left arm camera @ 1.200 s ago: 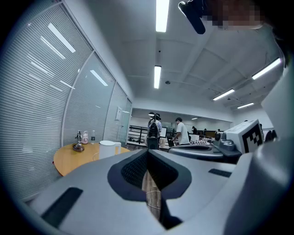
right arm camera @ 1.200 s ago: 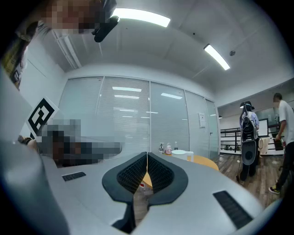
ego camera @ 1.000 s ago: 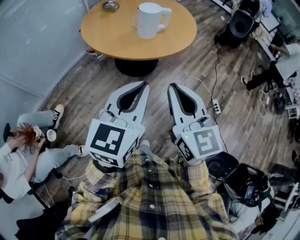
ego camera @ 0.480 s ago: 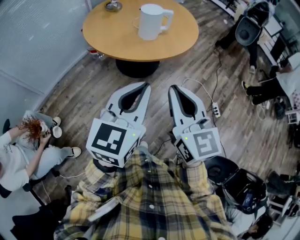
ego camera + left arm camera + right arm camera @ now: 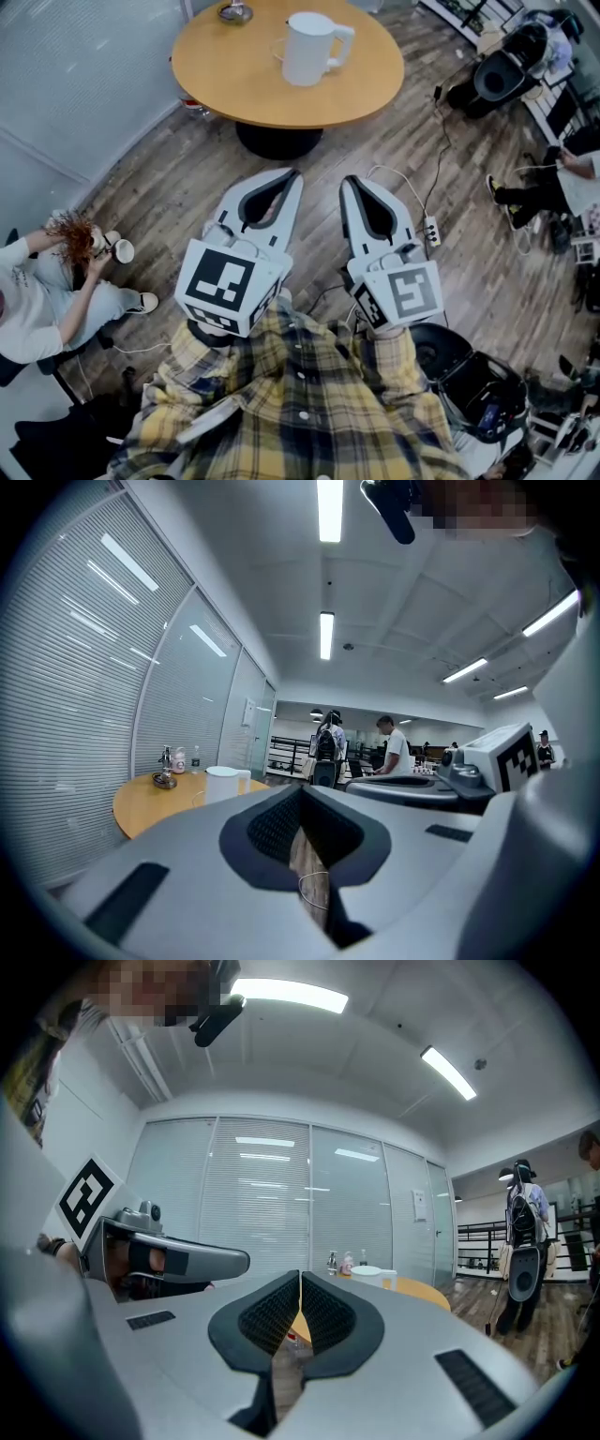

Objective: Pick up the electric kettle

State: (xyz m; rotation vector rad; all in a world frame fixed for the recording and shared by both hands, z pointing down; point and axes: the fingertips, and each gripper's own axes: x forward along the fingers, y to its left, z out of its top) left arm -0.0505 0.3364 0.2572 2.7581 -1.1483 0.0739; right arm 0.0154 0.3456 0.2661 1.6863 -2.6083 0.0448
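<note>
The white electric kettle (image 5: 312, 47) stands upright on a round wooden table (image 5: 234, 80), handle to the right. My left gripper (image 5: 293, 174) and right gripper (image 5: 349, 180) are held side by side over the wood floor, well short of the table, both pointing at it. Each is shut with nothing in it. From the left gripper (image 5: 302, 789) view, the kettle (image 5: 223, 785) shows small and far, left of the jaws. In the right gripper (image 5: 300, 1277) view, the kettle (image 5: 367, 1275) lies just right of the closed tips.
Small bottles and a dish (image 5: 234, 11) sit at the table's far edge. A person sits on the floor-side chair at left (image 5: 47, 300). A power strip (image 5: 432, 228) with cables lies on the floor at right. Office chairs (image 5: 497, 75) and black gear (image 5: 469, 375) crowd the right side.
The table and kettle have slid a little lower and to the right in the head view. Both grippers stayed shut and side by side. The seated person at left has shifted.
</note>
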